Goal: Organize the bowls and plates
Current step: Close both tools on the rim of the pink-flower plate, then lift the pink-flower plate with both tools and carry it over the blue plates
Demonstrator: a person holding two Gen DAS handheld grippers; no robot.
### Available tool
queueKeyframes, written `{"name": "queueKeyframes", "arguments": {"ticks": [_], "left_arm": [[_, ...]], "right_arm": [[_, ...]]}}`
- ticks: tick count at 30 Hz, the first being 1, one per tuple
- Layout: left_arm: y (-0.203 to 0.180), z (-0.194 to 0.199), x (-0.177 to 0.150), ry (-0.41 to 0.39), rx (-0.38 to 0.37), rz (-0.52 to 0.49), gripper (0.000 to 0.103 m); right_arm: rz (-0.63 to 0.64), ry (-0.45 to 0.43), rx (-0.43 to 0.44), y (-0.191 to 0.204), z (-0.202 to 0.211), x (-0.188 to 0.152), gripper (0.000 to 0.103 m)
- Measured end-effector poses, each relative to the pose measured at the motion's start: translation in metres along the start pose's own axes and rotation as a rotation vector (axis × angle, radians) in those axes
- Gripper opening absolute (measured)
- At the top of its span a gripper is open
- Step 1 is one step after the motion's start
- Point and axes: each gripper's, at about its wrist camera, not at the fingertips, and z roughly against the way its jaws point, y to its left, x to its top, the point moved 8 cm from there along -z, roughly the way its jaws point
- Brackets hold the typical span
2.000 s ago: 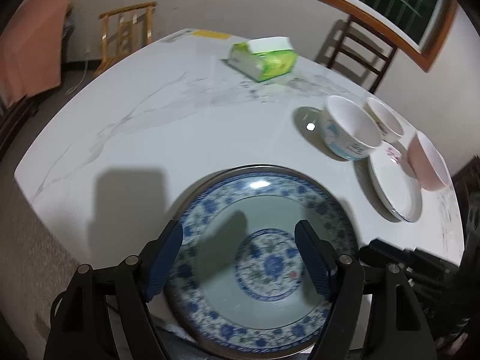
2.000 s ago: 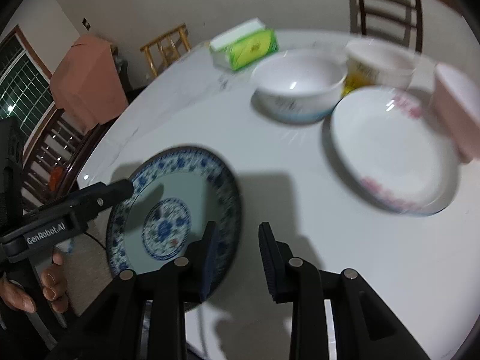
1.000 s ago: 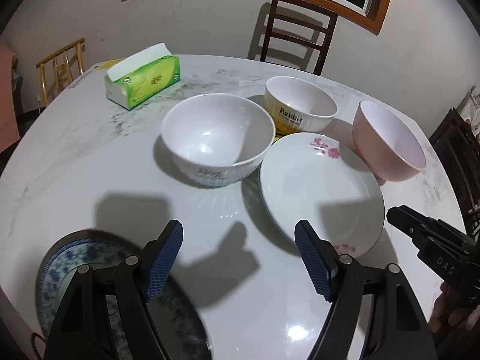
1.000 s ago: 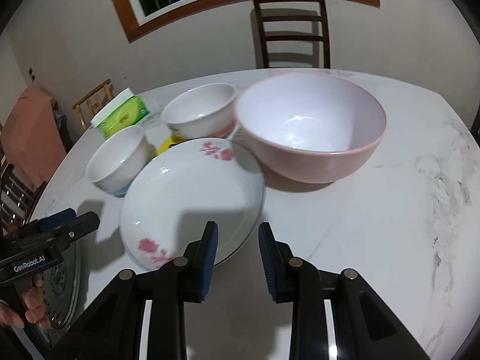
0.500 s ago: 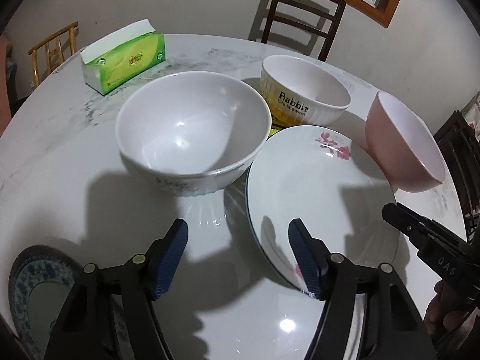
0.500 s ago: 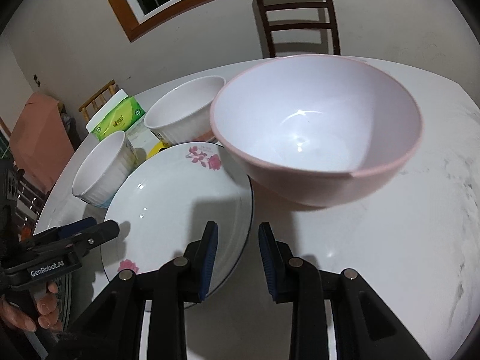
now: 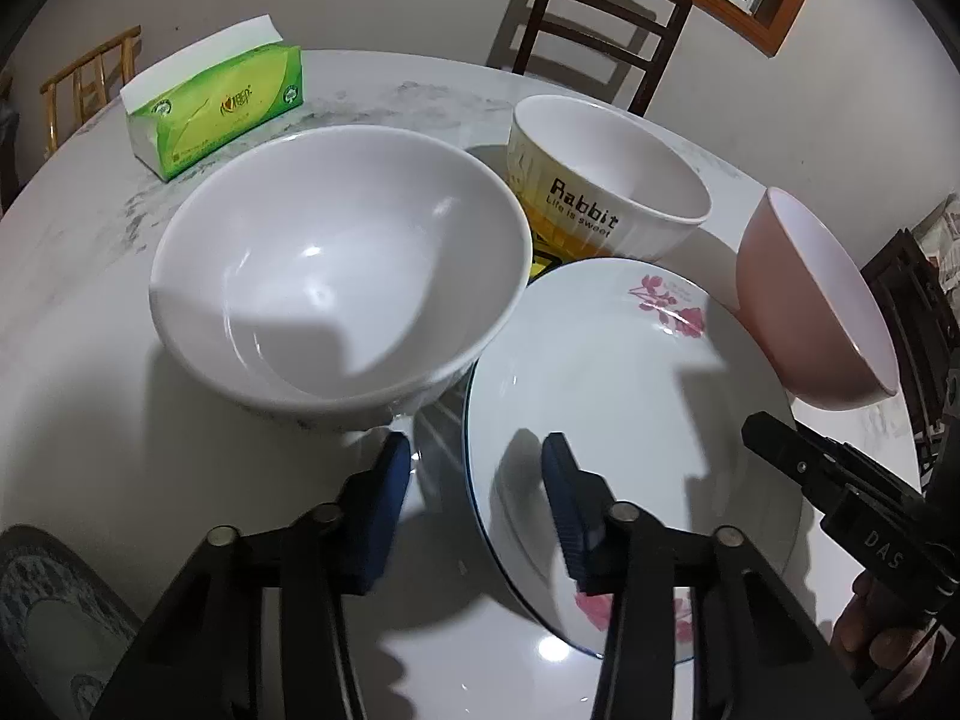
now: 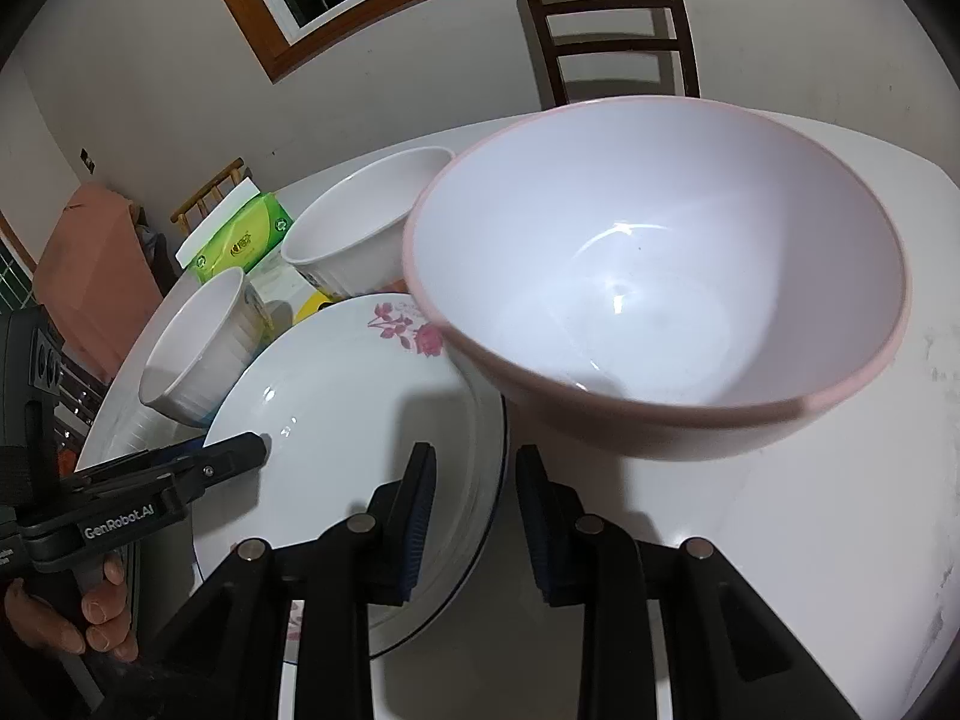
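Note:
A white plate with pink flowers (image 7: 630,408) (image 8: 354,396) lies on the marble table. My left gripper (image 7: 477,480) is open, its jaws astride the plate's left rim, just below a large white bowl (image 7: 336,276). My right gripper (image 8: 474,480) is open, astride the plate's right rim, just below a pink bowl (image 8: 660,276) (image 7: 810,312). A white "Rabbit" bowl (image 7: 600,186) (image 8: 360,222) stands behind the plate. A blue patterned plate (image 7: 42,618) sits at the near left edge.
A green tissue box (image 7: 216,102) (image 8: 240,240) lies at the far left of the table (image 7: 78,240). A dark wooden chair (image 7: 600,24) (image 8: 612,24) stands behind the table. The table edge runs close on the left.
Both grippers have moved forward from the blue plate toward the flowered plate and bowls. The left gripper's jaws have narrowed and now straddle the plate's rim.

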Motion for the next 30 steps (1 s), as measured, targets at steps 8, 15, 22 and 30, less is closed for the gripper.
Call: {"name": "queueKeyframes", "arguments": {"ticks": [8, 15, 22, 30], "left_arm": [[-0.0087, -0.0046, 0.0017, 0.013, -0.033, -0.029, 0.021], [-0.0063, -0.0033, 0.0012, 0.028, -0.059, -0.016, 0.019], [-0.0043, -0.0025, 0.0011, 0.021, -0.075, -0.005, 0.016], [-0.0035, 0.0005, -0.0038, 0.032, -0.080, 0.002, 0.015]], "right_arm": [[0.003, 0.025, 0.004, 0.0012, -0.0041, -0.0032, 0.018], [0.001, 0.027, 0.001, 0.0009, -0.0031, -0.0034, 0.015], [-0.003, 0.027, -0.001, 0.0008, -0.0038, -0.0040, 0.015], [-0.001, 0.042, -0.016, 0.0057, -0.0025, -0.0078, 0.015]]}}
